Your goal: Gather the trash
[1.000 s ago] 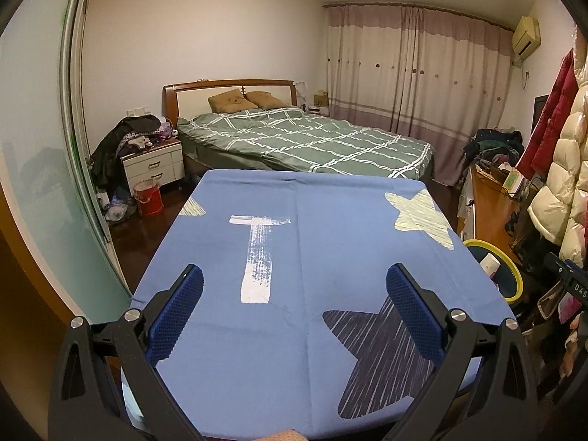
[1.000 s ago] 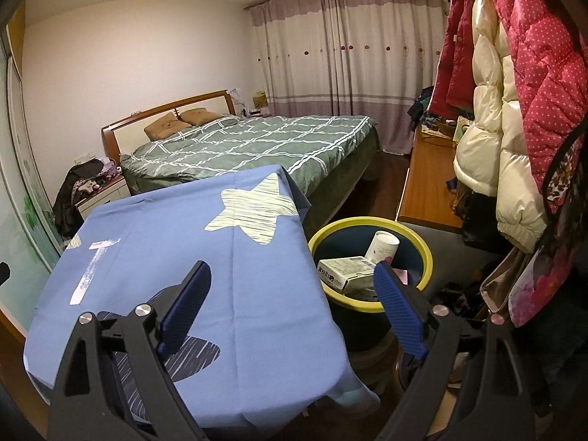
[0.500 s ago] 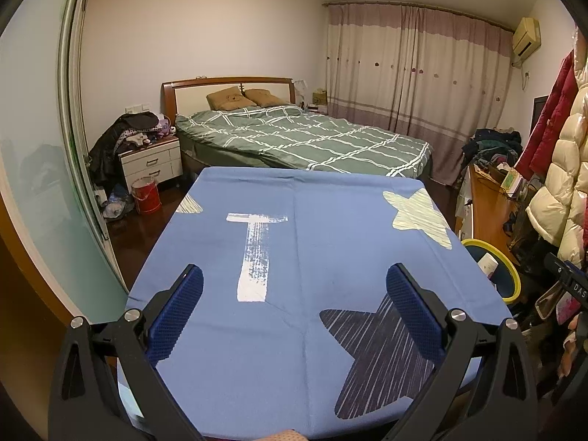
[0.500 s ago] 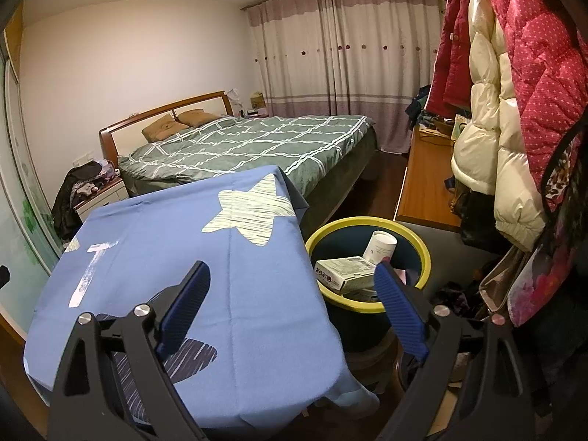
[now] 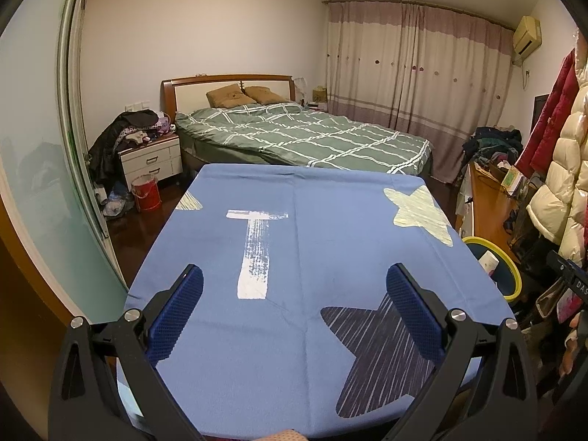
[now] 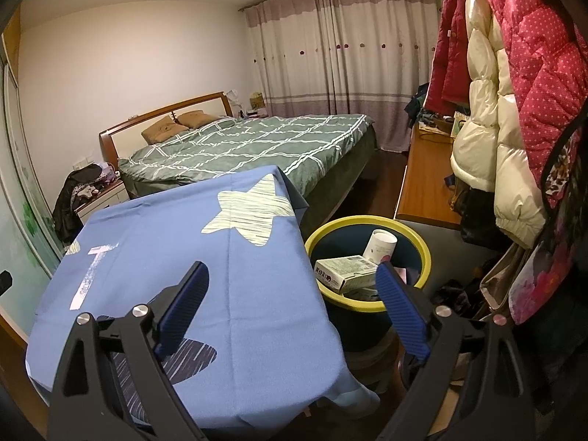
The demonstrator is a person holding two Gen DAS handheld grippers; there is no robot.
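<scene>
A dark bin with a yellow rim stands right of the table. In it lie a white paper cup and a small cardboard box. The bin's rim and the cup also show at the right of the left wrist view. My left gripper is open and empty above the blue star-printed tablecloth. My right gripper is open and empty, over the table's right edge, its right finger in front of the bin.
A bed with a green checked cover lies beyond the table. A white nightstand and a red bucket stand at the left. A wooden desk and hanging coats fill the right side.
Both views have shifted slightly back and down; the table sits a little higher in frame. Both grippers stay open and empty.
</scene>
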